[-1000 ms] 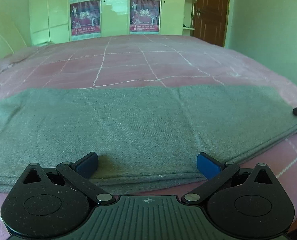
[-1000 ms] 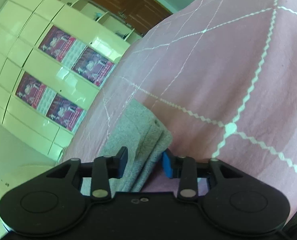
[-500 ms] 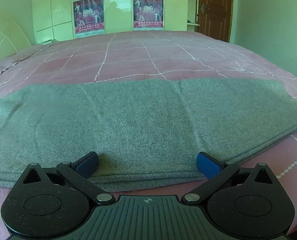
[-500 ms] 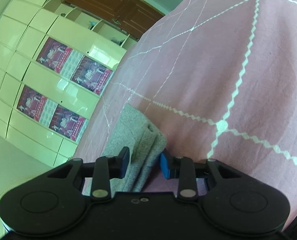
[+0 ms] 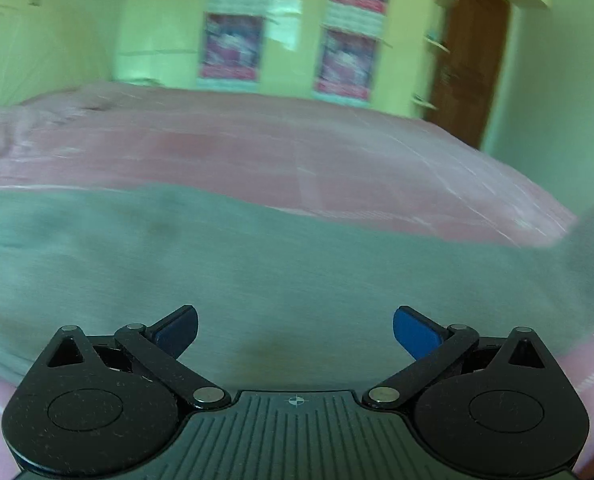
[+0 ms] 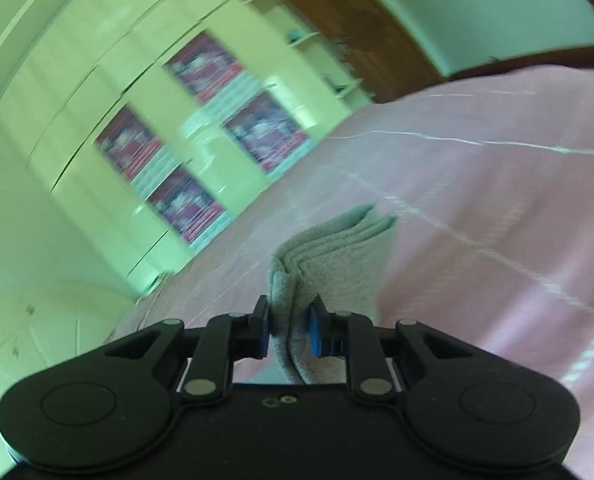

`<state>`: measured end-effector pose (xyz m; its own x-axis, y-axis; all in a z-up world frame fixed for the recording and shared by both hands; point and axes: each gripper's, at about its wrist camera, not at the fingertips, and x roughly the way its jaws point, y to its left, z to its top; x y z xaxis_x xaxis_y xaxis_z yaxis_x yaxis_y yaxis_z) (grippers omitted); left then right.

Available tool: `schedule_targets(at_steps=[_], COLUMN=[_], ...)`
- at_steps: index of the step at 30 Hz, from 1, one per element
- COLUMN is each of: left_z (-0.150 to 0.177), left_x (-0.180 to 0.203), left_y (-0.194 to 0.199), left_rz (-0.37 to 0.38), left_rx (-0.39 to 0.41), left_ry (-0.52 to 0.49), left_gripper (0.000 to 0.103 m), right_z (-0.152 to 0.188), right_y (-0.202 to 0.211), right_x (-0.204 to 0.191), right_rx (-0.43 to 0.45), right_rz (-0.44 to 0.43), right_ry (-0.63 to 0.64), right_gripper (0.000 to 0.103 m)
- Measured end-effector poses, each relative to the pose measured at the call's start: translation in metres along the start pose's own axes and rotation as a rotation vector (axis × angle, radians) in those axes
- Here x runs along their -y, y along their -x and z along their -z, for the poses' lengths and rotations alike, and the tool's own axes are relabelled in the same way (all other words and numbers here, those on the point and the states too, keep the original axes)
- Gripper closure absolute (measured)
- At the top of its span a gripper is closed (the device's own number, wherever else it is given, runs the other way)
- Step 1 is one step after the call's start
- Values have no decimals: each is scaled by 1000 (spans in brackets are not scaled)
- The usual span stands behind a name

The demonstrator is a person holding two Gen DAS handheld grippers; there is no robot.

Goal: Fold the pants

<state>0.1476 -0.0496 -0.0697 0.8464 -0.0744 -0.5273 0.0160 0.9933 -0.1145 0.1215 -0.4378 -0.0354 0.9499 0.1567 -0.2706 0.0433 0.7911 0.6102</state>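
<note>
Grey pants [image 5: 257, 264] lie folded lengthwise in a long strip across the pink bedspread [image 5: 297, 148]. My left gripper [image 5: 295, 330] is open over the strip's near edge, its blue pads wide apart and holding nothing. My right gripper [image 6: 289, 330] is shut on the layered end of the pants [image 6: 329, 252] and holds that end lifted off the bed. In the left wrist view the lifted end rises at the far right [image 5: 593, 248]. Both views are blurred by motion.
The pink bedspread [image 6: 497, 200] with white grid lines spreads around the pants. A pale green wardrobe with posters [image 5: 289, 24] stands behind the bed, and a brown door [image 5: 473, 52] is at the back right.
My right gripper has closed on the end of the pants and lifted it off the bed. The left gripper stayed open and swung its view, so the strip now slants.
</note>
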Motion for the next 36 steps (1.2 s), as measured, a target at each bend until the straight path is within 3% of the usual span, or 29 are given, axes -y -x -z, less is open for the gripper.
schedule_targets(at_steps=[3,6,8,10,11,12,13,14,16,18,20,21,23,24,26,27,28,29,34,36], left_z=[-7,5,22,32,37,41,42,43,46,44,43,42,42,42,42,43,43,44,48,48], left_x=[-98,-183,-214,-229,-233,-237,-242,-249,-259,-266,-265,-264,-261,-260,-255,-254,-255,-256,-259,-258], left_y=[21,47,59,61,62,63,62,61,59,51,41,35,26,25,24,24,24,23,26,24], left_rz=[-142,-162,-177,-165,-176,-194,-201,-193,-194,-203,-234,-246,-254,-256,-268,-277,-280,-277,-281,-272], left_rx=[63,142,200,224,239,241,236,237,245,229,197,177,148,136,115,109,102,93,89,88], left_ry=[78,237,333,389,396,398,409,437,471,484,485,479,458,446,423,422,430,445,484,483], left_gripper=[0,0,0,0,0,0,0,0,0,0,0,0,0,0,0,0,0,0,0,0], right_z=[25,68,109,163,193,222,235,232,218,209,213,217,207,202,192,195,203,206,192,184], right_y=[-26,-54,-76,-100,-116,-132,-128,-111,-93,-82,-100,-105,-99,-86,-76,-83,-94,-96,-66,-56], right_x=[-63,-130,-167,-194,-204,-213,-218,-218,-212,-210,-195,-189,-186,-186,-187,-184,-179,-178,-191,-178], right_rx=[-46,-114,-197,-340,-463,-624,-630,-547,-493,-435,-533,-561,-546,-489,-415,-444,-528,-547,-478,-456], right_rz=[-81,-157,-226,-307,-340,-316,-273,-293,-319,-278,-200,-181,-202,-202,-214,-195,-153,-153,-267,-278], right_ry=[56,138,172,190,219,268,299,282,229,299,334,326,269,273,280,278,292,320,311,232], right_gripper=[92,92,92,84,82,78,77,73,73,70,75,84,82,73,72,72,72,73,69,68])
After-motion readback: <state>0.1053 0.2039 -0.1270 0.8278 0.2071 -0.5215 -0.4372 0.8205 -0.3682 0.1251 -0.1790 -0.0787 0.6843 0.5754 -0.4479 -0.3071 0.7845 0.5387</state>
